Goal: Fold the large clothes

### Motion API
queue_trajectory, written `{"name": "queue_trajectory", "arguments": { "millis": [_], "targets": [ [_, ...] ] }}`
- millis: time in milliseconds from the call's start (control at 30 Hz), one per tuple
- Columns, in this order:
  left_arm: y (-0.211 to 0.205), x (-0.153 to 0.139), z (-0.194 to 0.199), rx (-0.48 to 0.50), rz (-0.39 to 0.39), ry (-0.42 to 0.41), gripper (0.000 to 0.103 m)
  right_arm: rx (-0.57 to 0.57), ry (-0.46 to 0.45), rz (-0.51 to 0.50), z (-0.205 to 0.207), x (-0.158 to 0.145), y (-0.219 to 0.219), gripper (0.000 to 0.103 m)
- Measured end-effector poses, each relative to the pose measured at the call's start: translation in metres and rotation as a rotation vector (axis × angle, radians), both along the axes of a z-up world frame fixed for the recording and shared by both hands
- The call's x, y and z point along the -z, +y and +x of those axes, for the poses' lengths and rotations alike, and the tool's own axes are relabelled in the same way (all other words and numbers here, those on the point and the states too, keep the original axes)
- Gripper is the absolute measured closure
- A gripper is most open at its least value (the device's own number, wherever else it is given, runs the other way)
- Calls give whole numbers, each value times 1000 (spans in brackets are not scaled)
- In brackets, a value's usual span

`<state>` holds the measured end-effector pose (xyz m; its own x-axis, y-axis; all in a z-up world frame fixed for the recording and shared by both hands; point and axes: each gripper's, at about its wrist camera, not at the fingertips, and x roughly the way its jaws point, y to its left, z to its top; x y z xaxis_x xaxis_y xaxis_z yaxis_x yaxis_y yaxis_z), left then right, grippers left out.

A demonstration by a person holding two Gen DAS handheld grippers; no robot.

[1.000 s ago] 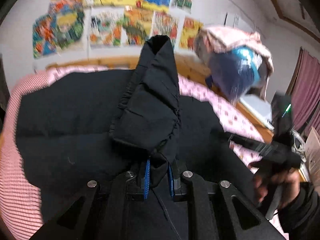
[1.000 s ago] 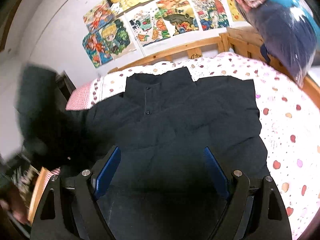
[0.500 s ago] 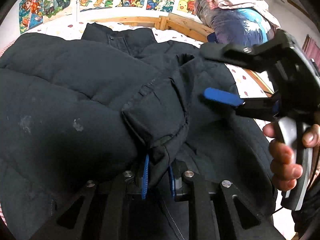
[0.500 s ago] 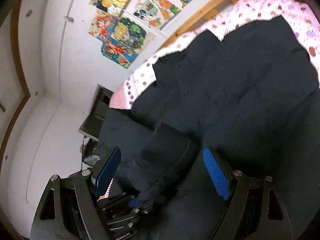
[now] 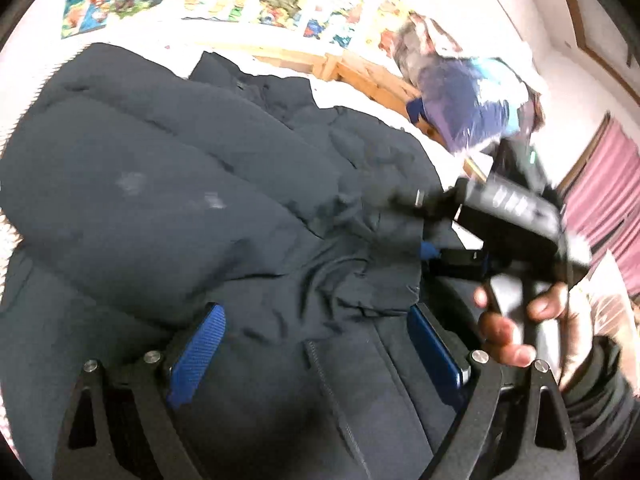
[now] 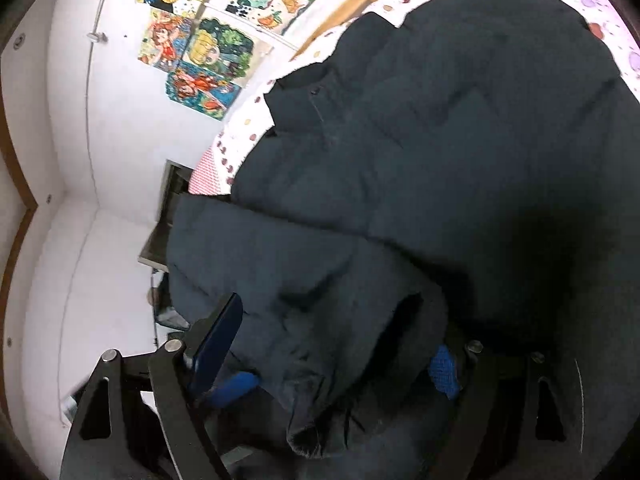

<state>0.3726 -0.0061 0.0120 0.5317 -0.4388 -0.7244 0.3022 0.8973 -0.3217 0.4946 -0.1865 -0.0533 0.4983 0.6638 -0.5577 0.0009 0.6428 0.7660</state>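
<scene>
A big dark padded jacket [image 5: 168, 128] [image 6: 460, 140] lies spread on the bed, collar toward the headboard. One sleeve [image 5: 140, 216] [image 6: 288, 264] is folded across its front. My left gripper [image 5: 316, 348] hovers just above the cuff end [image 5: 372, 280]; its jaws are opening wide, their pads touching nothing. A hand [image 5: 516, 320] brings my right gripper [image 5: 436, 236] in from the right. In the right wrist view my right gripper [image 6: 328, 356] straddles the sleeve cuff [image 6: 316, 412], and its jaws are closing, with the cuff between the blue pads [image 6: 216, 340].
The bed has a white sheet with pink dots [image 6: 600, 12] and a wooden headboard [image 5: 360, 76]. A bagged bundle of bedding [image 5: 464, 108] sits at the head corner. Posters [image 6: 200, 60] cover the wall, a pink curtain [image 5: 608, 200] hangs right, and a dark cabinet [image 6: 168, 208] stands beside the bed.
My left gripper lowered the sleeve onto the jacket front, let go of the cuff and opened wide. My right gripper came down around that cuff and its jaws narrowed.
</scene>
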Motion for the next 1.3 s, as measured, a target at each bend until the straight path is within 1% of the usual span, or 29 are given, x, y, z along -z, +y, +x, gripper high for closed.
{"name": "queue_trajectory", "arguments": {
  "millis": [33, 67, 100, 133, 167, 200, 233, 267, 333, 433, 567, 667, 733, 767, 800, 867, 933, 967, 1000, 1067, 1100, 1200, 1233, 1267, 1300],
  "targets": [
    [8, -6, -3, -13, -11, -13, 11, 6, 8, -20, -2, 0, 1, 43],
    [17, -13, -7, -26, -22, -38, 11, 11, 16, -42, -4, 1, 2, 57],
    [24, -19, -7, -37, -25, -63, 11, 17, 19, -62, -7, 1, 0, 78],
    [32, -25, -5, -52, -22, -89, 11, 33, 23, -104, -8, 0, 1, 88],
    [40, -31, -5, -70, -14, -112, 11, 42, 24, -125, -10, -1, 0, 93],
    [50, -38, -4, -93, -4, -133, 11, 48, 21, -126, -12, -3, -4, 96],
    [58, -43, -3, -111, 3, -146, 11, 58, 10, -128, -13, -8, -6, 96],
    [69, -49, 0, -138, 10, -160, 11, 72, -9, -153, -14, -17, -7, 97],
    [84, -55, 5, -179, 15, -175, 11, 96, -49, -194, -14, -34, -12, 97],
    [108, -62, 15, -259, 44, -187, 11, 148, -107, -242, -11, -63, -26, 98],
    [129, -59, 41, -364, 104, -165, 11, 193, -163, -357, 10, -98, -40, 98],
    [135, -54, 67, -396, 116, -137, 11, 210, -186, -462, 23, -110, -54, 98],
    [132, -52, 87, -389, 123, -129, 11, 218, -194, -526, 18, -113, -69, 98],
    [130, -50, 95, -384, 128, -129, 11, 224, -193, -562, 25, -113, -70, 97],
    [126, -48, 107, -377, 133, -128, 11, 225, -195, -577, 21, -111, -78, 96],
    [115, -45, 126, -350, 130, -120, 11, 252, -203, -659, 26, -111, -84, 90],
    [104, -42, 143, -325, 126, -114, 11, 270, -225, -764, 23, -113, -87, 82],
    [96, -38, 154, -307, 128, -108, 11, 278, -243, -800, 22, -114, -88, 74],
    [89, -35, 157, -292, 129, -104, 11, 287, -258, -815, 20, -115, -86, 62],
    [75, -27, 167, -255, 134, -90, 11, 291, -311, -831, 21, -122, -84, 50],
    [69, -23, 168, -238, 138, -85, 11, 285, -329, -840, 21, -125, -80, 50],
    [53, -5, 172, -187, 181, -56, 11, 186, -375, -865, 26, -128, -60, 50],
    [48, 0, 171, -168, 203, -47, 11, 134, -387, -868, 29, -128, -51, 50],
    [43, 7, 171, -150, 240, -36, 11, 49, -385, -850, 34, -124, -42, 50],
    [41, 11, 169, -144, 258, -30, 11, 2, -374, -835, 37, -120, -37, 50]
  ]
}}
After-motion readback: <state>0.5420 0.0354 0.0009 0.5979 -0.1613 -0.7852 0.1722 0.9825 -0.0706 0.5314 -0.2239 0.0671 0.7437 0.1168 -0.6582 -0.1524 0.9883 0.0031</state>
